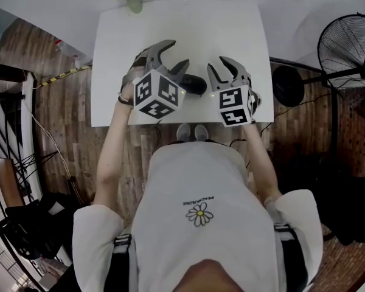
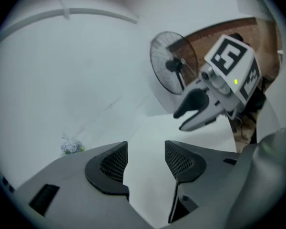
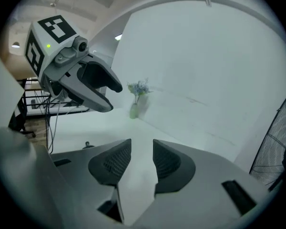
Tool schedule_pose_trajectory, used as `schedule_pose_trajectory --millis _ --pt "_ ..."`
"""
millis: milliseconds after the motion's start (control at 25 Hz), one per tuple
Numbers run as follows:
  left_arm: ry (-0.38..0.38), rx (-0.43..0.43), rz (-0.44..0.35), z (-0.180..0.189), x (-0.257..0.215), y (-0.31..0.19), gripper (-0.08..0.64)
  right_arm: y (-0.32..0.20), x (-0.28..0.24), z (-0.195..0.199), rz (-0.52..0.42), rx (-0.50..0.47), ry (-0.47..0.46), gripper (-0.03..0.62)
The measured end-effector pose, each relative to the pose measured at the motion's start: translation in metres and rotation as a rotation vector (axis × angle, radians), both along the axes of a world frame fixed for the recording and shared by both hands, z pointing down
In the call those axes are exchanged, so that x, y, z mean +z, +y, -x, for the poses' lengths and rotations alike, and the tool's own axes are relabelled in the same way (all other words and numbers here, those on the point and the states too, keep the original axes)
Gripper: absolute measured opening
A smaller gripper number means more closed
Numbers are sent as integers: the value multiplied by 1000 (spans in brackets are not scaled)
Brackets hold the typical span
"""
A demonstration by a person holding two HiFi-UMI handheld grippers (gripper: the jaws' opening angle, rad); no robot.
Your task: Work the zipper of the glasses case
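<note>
Both held out in front of the chest, side by side, not touching: left gripper [image 1: 175, 56] angled forward and down, jaws parted, nothing between them; right gripper [image 1: 220, 66] angled likewise, jaws parted and empty; bare forearms [image 1: 112, 145] reach forward, elbows bent

Jaws of the left gripper [image 2: 145, 163] stand apart and empty above the white table [image 2: 209, 140], the right gripper [image 2: 181, 120] beyond.

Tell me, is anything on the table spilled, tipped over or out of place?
Nothing stands out. The glasses case lies on the white table, the flower vase stands upright at its far edge, and the left gripper and right gripper are open and empty.
</note>
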State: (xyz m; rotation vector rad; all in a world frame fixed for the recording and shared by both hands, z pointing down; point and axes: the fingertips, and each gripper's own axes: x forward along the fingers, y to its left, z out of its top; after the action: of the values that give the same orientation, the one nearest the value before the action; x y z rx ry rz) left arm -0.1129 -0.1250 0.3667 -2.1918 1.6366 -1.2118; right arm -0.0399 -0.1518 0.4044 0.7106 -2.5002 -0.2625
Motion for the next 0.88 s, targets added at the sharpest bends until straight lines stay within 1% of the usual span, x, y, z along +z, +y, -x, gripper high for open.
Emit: schedule_pose_trajectory --millis 80,120,200,280,360,400,440,480,560,640,680,760,880 --pt "137 -52 -169 1 -41 -1 209 -5 -30 1 -49 24 -83 132" --pt "200 -74 -257 2 -62 2 194 -7 -44 1 -66 36 -131 126" --pt "313 -97 -419 4 -99 10 154 -9 -72 -1 -84 58 -230 114" --pt "448 -97 -555 4 -128 21 103 -10 -97 -5 -98 74 -314 104" --pt "589 -101 -653 4 -145 33 38 -8 -116 -9 -117 82 -375 90" --pt "626 -119 -679 7 -147 37 31 -7 -124 -11 -123 80 -402 79" --pt "638 -156 -691 11 -146 40 28 -4 -132 -12 -126 79 -430 67" --pt "633 -208 -694 17 -141 42 23 -3 -138 -14 -129 85 -461 52" --pt "623 -331 -682 29 -125 46 17 -1 -147 -20 -141 114 -510 17" --pt "651 -434 -661 38 -110 49 16 -1 -150 -23 -157 131 -528 9" --pt "671 -468 -655 41 -104 52 15 -1 -148 -24 -160 134 -528 8" --pt "685 -509 -652 44 -99 58 15 0 -142 -26 -152 144 -522 8" --pt "658 -521 -649 46 -95 63 15 2 -132 -32 -134 163 -512 8"
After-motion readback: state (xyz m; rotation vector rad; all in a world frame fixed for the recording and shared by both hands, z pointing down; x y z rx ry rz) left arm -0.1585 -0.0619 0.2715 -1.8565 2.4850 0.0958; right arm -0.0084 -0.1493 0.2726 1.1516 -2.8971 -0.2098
